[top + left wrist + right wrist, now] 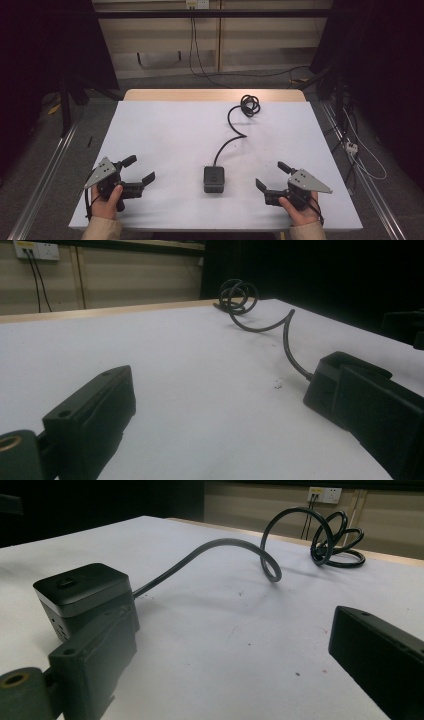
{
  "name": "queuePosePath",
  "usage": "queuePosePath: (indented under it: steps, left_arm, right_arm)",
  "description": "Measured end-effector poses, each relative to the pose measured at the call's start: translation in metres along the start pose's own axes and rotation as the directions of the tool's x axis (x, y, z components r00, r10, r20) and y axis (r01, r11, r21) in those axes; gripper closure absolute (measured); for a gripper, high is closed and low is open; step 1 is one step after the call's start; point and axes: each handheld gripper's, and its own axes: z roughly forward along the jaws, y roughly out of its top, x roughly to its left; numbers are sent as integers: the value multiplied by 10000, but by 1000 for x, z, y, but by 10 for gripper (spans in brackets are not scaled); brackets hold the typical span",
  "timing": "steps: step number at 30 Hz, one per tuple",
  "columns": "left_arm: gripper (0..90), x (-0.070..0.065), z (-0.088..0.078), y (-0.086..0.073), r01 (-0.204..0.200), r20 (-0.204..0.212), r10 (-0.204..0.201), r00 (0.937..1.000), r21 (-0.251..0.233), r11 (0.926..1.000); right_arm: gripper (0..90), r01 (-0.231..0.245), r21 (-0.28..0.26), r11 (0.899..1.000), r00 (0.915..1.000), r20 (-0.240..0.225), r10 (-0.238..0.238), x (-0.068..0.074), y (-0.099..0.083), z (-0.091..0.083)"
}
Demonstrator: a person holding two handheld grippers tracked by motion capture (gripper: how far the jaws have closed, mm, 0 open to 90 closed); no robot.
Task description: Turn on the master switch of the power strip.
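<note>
Small black cube-shaped power box [214,179] with coiled black cable [248,105], mid white desk [165,135]. Left hand-held gripper [138,171] and right hand-held gripper [271,176] both spread, empty. Best: approach squarely, clamp flat sides.

The white surface [165,145] carries a black cube-shaped power block [214,179] near its front edge. A black cord [227,142] leaves the block's far side, curves across the surface, and ends in a loose coil [249,105] near the far edge. A wall socket [36,250] with plugged cables sits behind.
</note>
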Motion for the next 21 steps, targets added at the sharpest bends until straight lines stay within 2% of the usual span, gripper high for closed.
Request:
queuePosePath:
  steps: [21]
  left_arm:
    - [34, 1, 0, 1, -56, 2, 56, 10000, -10, 10000]
  right_arm:
    - [49, 68, 80, 9999, 9998, -162, -67, 5, 4, 6]
